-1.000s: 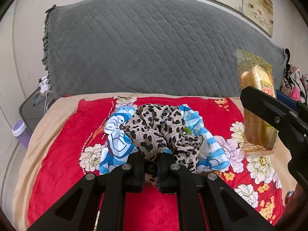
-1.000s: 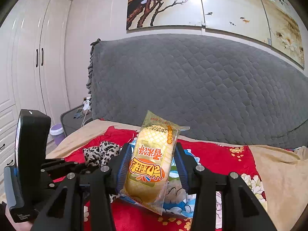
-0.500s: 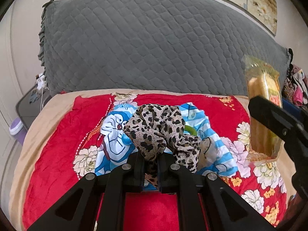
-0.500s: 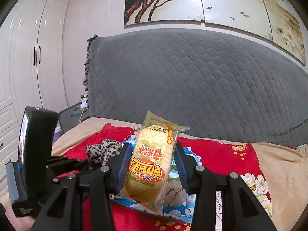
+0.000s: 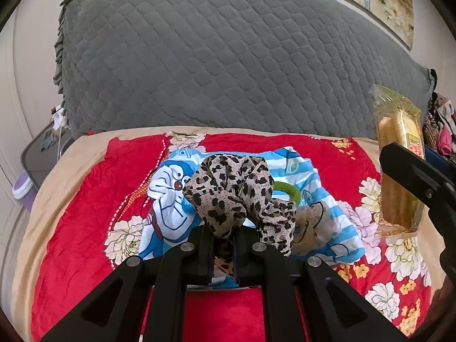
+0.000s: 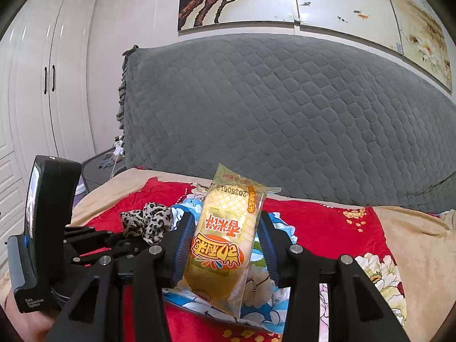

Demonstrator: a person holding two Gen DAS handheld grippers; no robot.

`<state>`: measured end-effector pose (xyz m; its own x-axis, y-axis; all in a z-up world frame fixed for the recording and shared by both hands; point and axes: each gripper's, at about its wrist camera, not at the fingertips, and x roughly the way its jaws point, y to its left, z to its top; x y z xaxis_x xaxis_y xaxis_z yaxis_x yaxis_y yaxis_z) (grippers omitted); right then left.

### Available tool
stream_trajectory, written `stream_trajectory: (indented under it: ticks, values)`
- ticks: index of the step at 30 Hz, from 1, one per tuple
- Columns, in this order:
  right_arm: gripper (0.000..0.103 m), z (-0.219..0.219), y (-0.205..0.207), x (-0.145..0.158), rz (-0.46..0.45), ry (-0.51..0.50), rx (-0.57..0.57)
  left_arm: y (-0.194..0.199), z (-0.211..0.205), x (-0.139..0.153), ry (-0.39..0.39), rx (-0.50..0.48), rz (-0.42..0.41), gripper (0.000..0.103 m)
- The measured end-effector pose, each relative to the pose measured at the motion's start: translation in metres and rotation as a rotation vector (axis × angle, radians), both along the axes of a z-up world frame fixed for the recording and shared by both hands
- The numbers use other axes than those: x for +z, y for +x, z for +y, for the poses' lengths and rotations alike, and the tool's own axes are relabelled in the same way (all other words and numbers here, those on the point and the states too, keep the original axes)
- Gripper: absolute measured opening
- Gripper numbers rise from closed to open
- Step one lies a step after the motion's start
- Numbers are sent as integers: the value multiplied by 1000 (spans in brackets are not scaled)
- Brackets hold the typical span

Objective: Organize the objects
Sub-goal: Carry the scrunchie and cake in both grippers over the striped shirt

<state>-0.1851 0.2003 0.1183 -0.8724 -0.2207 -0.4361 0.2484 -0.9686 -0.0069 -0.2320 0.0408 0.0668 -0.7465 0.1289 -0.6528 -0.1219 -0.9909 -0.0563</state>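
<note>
My left gripper [image 5: 223,245] is shut on a leopard-print scarf [image 5: 236,196] and holds it bunched above a blue cartoon cloth bag [image 5: 171,208] lying on the red floral blanket [image 5: 85,228]. A green ring [image 5: 287,191] shows behind the scarf. My right gripper [image 6: 225,242] is shut on a yellow snack packet [image 6: 225,242], held upright above the same blue bag [image 6: 270,293]. The packet also shows in the left wrist view [image 5: 399,165] at the right, and the scarf in the right wrist view [image 6: 148,222] at the left.
A grey quilted headboard cover [image 5: 228,57] rises behind the bed. A white wardrobe [image 6: 34,85] stands at the left. A dark side table [image 5: 42,154] and a purple-lidded container [image 5: 22,188] are left of the bed. Clothes [image 5: 441,131] hang at the far right.
Both grippers have moved slightly forward toward the headboard with their loads. The blue bag looks nearer and more beneath them. Grips are unchanged.
</note>
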Motion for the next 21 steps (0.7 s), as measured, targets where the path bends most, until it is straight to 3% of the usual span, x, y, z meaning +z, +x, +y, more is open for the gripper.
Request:
stream_trajectory:
  ticks: [21]
  values:
    - [45,4,-20,-18,-22,2,-6,-19,-3,-26,-6,5,-35,9]
